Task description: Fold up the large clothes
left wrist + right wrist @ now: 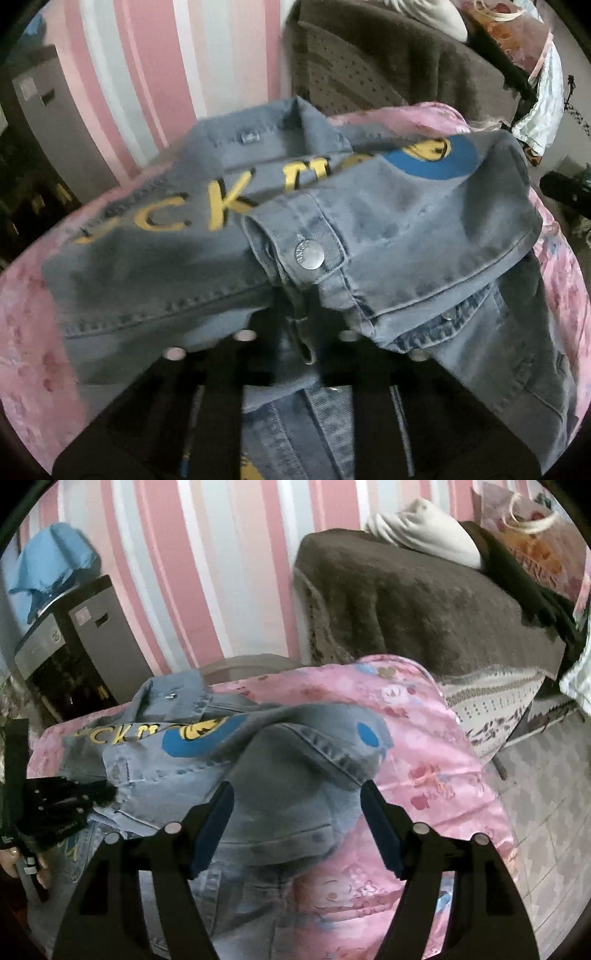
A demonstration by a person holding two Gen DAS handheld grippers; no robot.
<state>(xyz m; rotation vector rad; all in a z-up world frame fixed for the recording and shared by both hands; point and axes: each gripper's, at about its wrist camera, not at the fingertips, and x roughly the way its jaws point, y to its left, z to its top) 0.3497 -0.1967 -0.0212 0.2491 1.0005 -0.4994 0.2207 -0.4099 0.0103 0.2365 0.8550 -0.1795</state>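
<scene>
Left wrist view: denim jacket (229,236) on pink bedspread (29,317), back print up, sleeve cuff (295,251) folded across it
Left gripper (295,332): jaws nearly together, pinched on a fold of denim under the cuff
Right gripper (297,819): jaws wide, nothing clamped, hovering over the jacket's right side, pads (214,830) apart
Right view extra: left tool and hand (22,856) at jacket's left edge
Step guess: drawing the left side over
Risk: one-sided pull drags the whole jacket or undoes the sleeve, since right side isn't pinned
Risk 2: thin pinch slips off stiff denim
</scene>
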